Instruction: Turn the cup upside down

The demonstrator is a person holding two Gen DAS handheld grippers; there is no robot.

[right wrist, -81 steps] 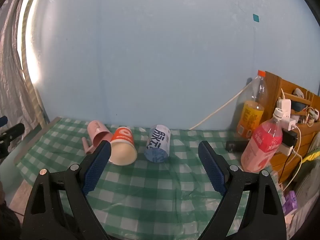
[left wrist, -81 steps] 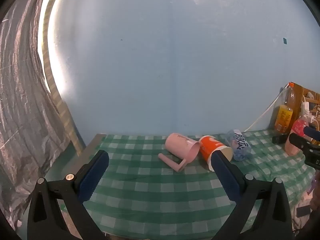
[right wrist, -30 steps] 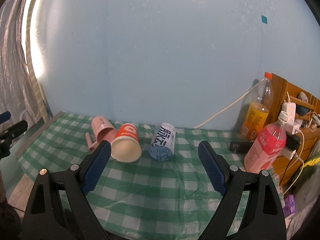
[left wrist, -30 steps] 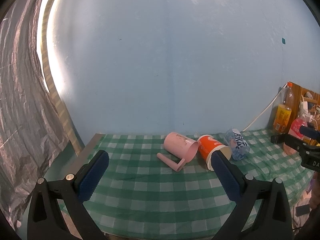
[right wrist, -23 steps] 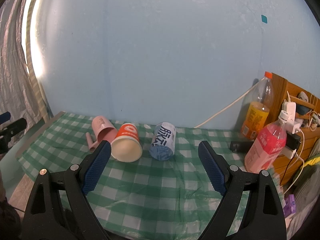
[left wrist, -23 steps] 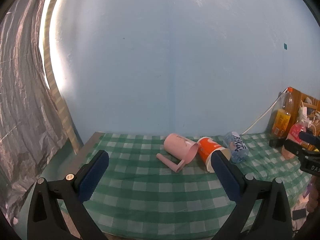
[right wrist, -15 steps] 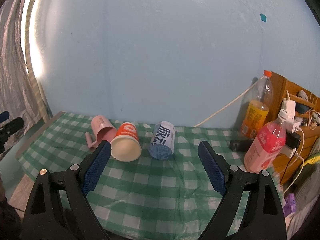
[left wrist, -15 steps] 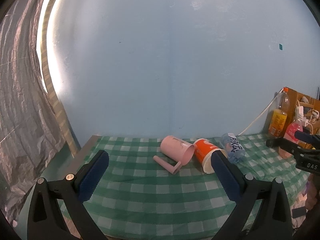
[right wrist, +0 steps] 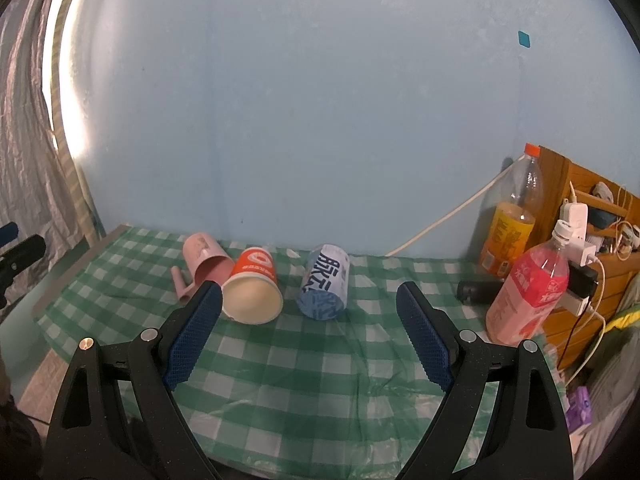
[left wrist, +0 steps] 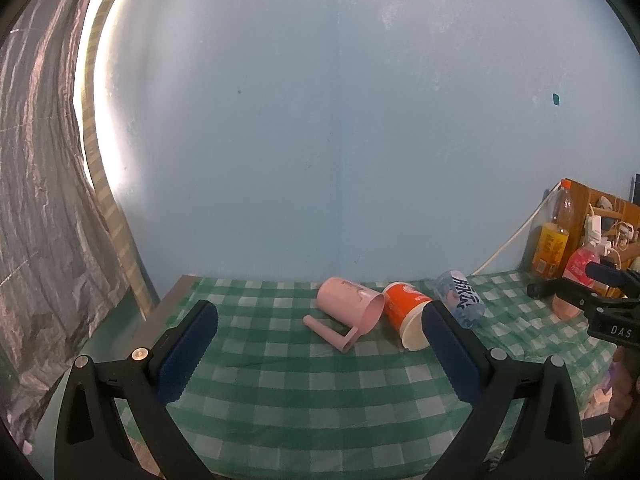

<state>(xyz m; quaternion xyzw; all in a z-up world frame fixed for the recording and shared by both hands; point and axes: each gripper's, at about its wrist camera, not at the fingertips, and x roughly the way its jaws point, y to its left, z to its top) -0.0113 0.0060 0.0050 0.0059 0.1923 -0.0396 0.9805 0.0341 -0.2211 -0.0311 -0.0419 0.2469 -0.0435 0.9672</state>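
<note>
Cups lie in a row on their sides on the green-checked desk [right wrist: 320, 380], none yet turned over. Leftmost is the pink handled cup [left wrist: 350, 306], its handle resting on the cloth; touching it is the orange paper cup [right wrist: 253, 288], mouth toward the cameras; then, slightly apart, the blue-and-white cup [right wrist: 325, 286]. Compared with a moment ago, the left view has drifted so the cups sit further right and lower, a small repositioning rather than a real approach. The left hand-held gripper [left wrist: 316, 350] is spread wide and empty, the pink cup ahead between its fingers. The right hand-held gripper [right wrist: 310, 334] is likewise spread and empty, the blue-and-white cup ahead.
</note>
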